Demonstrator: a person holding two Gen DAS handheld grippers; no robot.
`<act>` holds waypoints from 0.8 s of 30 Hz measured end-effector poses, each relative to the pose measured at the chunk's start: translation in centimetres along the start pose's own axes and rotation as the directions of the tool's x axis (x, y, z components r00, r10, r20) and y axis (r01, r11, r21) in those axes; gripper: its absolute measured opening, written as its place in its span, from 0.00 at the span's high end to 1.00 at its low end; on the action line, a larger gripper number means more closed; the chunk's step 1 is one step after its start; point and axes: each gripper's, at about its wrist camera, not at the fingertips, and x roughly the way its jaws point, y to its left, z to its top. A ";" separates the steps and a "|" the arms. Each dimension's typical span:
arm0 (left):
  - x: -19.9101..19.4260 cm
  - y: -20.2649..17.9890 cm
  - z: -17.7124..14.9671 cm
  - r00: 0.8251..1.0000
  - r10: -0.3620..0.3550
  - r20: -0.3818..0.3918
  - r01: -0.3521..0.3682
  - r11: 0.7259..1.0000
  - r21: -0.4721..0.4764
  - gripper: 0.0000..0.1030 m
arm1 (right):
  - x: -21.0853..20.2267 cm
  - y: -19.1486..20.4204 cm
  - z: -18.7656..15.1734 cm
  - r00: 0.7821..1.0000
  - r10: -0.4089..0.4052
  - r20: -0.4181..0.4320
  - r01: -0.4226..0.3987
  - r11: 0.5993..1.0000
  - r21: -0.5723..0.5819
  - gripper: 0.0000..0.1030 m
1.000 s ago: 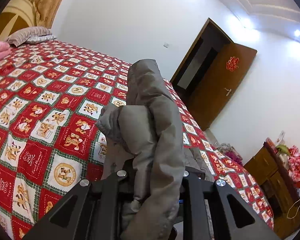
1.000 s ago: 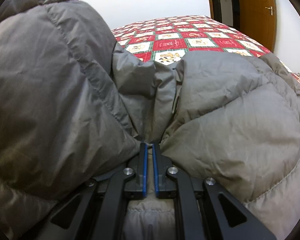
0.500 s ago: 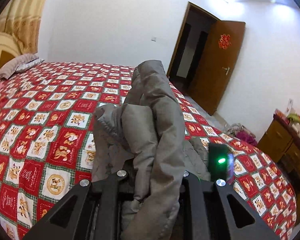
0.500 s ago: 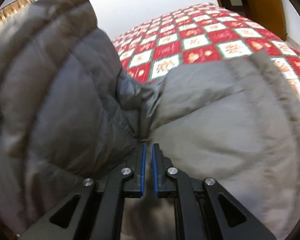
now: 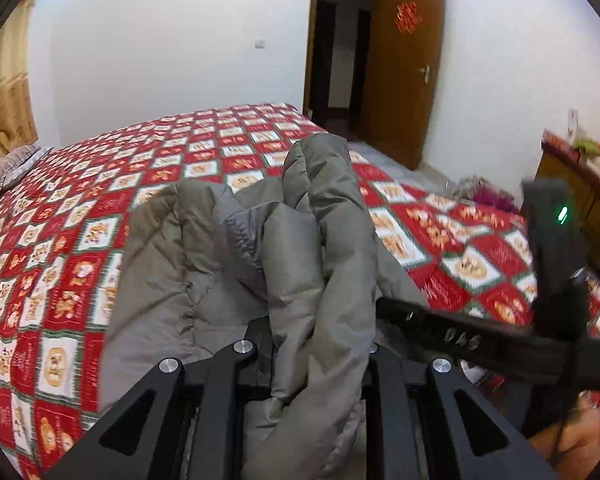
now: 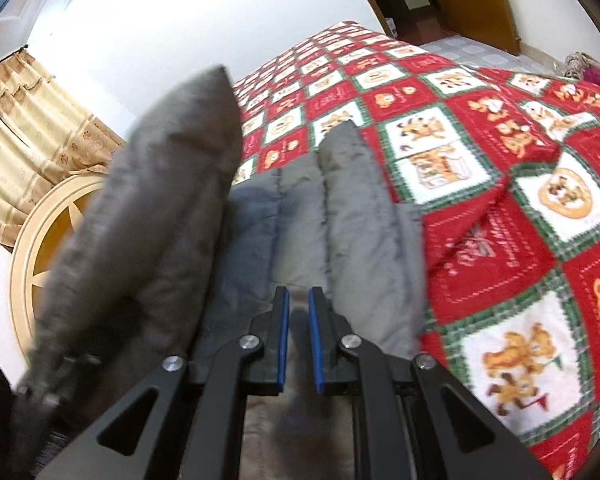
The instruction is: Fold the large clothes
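Note:
A grey puffer jacket [image 5: 260,240] lies bunched on the bed's red patterned quilt [image 5: 60,240]. My left gripper [image 5: 320,344] is shut on a thick fold of the jacket that rises between its fingers and hides the tips. In the right wrist view the jacket [image 6: 340,220] lies under and ahead of my right gripper [image 6: 298,300]. Its blue-padded jaws stand slightly apart with grey fabric showing in the gap; I cannot tell whether they pinch it. A raised blurred fold [image 6: 160,200] stands to its left. The right gripper's body [image 5: 548,280] crosses the left wrist view.
The quilt [image 6: 520,200] covers the bed. An open wooden door [image 5: 404,64] and dark doorway are beyond the bed's far corner. A wooden dresser [image 5: 580,184] with clutter stands at right. A round headboard [image 6: 40,248] and curtains [image 6: 32,120] are at left.
Both grippers swung with the jacket toward the bed's foot side; the jacket now lies lower and more spread on the quilt. The right gripper's jaws have parted slightly, and its body entered the left view.

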 end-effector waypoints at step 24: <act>2.8 -6.2 -5.6 0.996 0.011 0.089 -0.031 0.975 0.219 0.69 | 2.1 3.5 4.2 0.983 0.068 -0.170 -0.114 0.953 -0.281 0.39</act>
